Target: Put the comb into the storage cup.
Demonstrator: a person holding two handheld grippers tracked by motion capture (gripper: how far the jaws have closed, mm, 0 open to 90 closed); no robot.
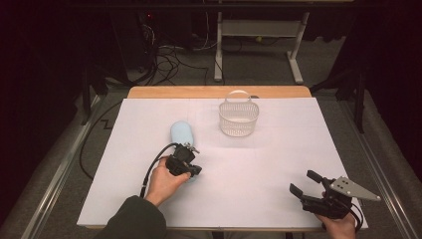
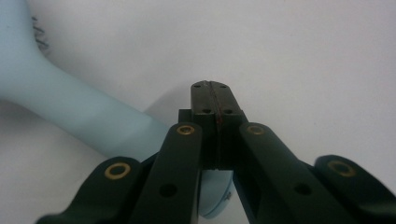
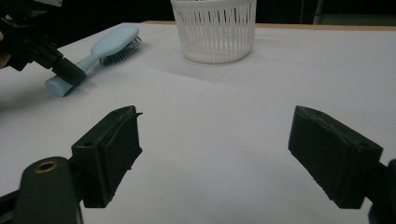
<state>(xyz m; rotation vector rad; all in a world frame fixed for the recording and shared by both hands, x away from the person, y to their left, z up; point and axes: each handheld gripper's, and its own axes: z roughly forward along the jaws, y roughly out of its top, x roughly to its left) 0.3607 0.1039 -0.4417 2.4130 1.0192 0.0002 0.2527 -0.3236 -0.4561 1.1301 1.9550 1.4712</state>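
Left hand: your left hand [image 1: 163, 183] comes in from about 7 o'clock on the white table [image 1: 259, 164], a dark sleeve behind it, holding the left gripper [image 1: 191, 171].
Left gripper: its jaws are pressed together tip to tip, as its own view shows [image 2: 214, 100], with nothing between them. They sit just beside the end of the hairbrush handle; whether they touch it, you cannot tell from these views.
Hairbrush: the light blue hairbrush [image 1: 181, 134] lies flat at about 10 o'clock from the table's centre, head toward the far edge, handle pointing back at your left gripper. In the right gripper view [image 3: 105, 48] its bristles face down and sideways onto the table. In the left gripper view the handle [image 2: 79, 114] passes under the left side of the tool.
Basket: the white slatted basket [image 1: 239, 118] stands upright at about 12 o'clock, near the far edge, its handle raised. It is well apart from the brush. What is inside is not clear.
Right gripper: the right gripper [image 1: 306, 184] is at about 4 o'clock, near the front edge, in your right hand [image 1: 341, 226]. Its jaws stand wide apart [image 3: 215, 158], nothing between them, pointing toward the basket.
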